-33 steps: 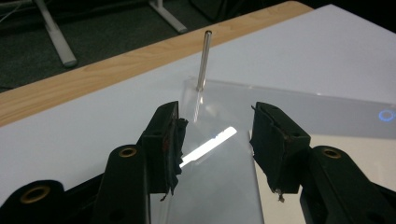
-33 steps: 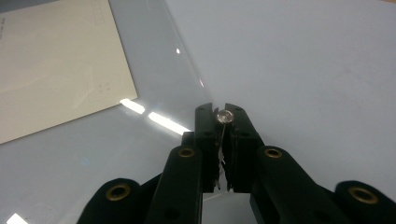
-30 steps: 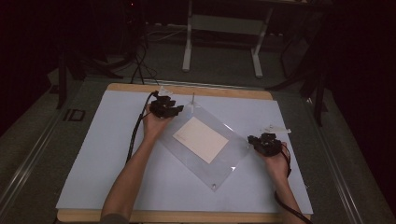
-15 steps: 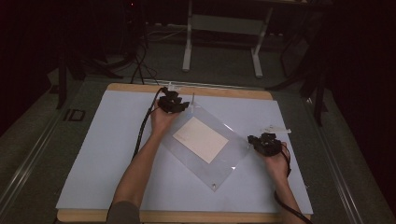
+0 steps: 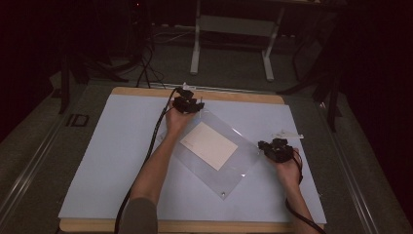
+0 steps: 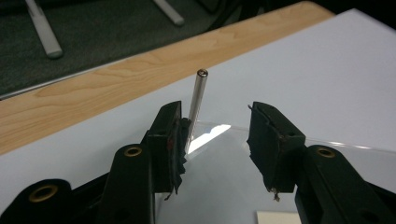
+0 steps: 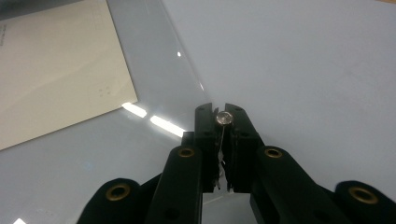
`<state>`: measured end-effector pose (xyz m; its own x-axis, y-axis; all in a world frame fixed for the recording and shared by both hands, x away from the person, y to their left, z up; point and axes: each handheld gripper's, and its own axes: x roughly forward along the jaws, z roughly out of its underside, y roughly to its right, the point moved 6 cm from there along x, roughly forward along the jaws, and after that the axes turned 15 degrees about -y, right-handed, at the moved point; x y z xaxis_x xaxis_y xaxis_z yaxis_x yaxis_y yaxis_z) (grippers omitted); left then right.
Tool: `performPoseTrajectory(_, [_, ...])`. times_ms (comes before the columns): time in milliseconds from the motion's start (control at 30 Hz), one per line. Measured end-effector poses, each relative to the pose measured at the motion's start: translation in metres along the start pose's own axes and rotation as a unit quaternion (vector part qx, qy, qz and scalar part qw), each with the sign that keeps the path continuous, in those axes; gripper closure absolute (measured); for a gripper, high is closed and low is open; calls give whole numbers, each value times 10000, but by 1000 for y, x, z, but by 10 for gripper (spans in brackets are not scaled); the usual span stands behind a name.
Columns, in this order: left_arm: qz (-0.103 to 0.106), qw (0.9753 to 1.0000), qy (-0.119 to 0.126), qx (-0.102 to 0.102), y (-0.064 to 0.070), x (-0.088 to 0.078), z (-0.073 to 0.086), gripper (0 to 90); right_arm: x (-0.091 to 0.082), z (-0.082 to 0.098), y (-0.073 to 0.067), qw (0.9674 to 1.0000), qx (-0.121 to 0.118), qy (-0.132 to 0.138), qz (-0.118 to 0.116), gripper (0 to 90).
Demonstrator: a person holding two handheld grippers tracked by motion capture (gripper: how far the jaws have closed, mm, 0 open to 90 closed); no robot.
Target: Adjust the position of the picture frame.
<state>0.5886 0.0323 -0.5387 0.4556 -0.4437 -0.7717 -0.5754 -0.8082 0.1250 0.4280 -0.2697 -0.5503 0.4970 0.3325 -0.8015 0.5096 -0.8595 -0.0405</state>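
Your left gripper sits at the clear sheet's far corner, jaws part-open and just been narrowing, a metal pin upright against one pad, not pinched. Cream card lies under or inside the sheet, hard to tell which. Your right gripper is clamped tight on a round-headed pin at the sheet's right corner, on the worktop.

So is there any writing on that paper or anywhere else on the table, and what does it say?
Nothing can be read.
Paper under the clear sheet: faint marks at its left edge and near the middle, too small and blurred to read.
Dark plate beside the table: a shape on it, not legible.
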Motion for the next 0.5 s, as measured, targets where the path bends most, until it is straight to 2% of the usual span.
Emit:
performPoseTrajectory(100, [24,10000,-86,-23,3,8,-9,548,0,0,0,10000,6,7,18,849])
performPoseTrajectory(167, [33,10000,-53,-55,3,13,-13,549,0,0,0,10000,5,5,26,849])
performPoseTrajectory(233, [23,9995,-186,-257,0,20,-13,550,0,0,0,10000,0,13,33,849])
performPoseTrajectory(267, [17,9991,-322,-272,-1,24,-13,553,0,0,0,10000,-7,9,27,849])
performPoseTrajectory(300, [77,9990,-378,-222,0,26,-13,562,0,0,0,10000,-8,11,24,849])
performPoseTrajectory(333, [43,9990,-408,-161,0,28,-13,565,0,0,0,10000,-6,18,19,849])
performPoseTrajectory(400, [-150,9983,-555,-74,0,32,-13,603,0,0,0,10000,-5,15,15,849])
performPoseTrajectory(500, [-152,9980,-585,-181,-4,35,-16,677,0,0,0,10000,20,25,-5,848])
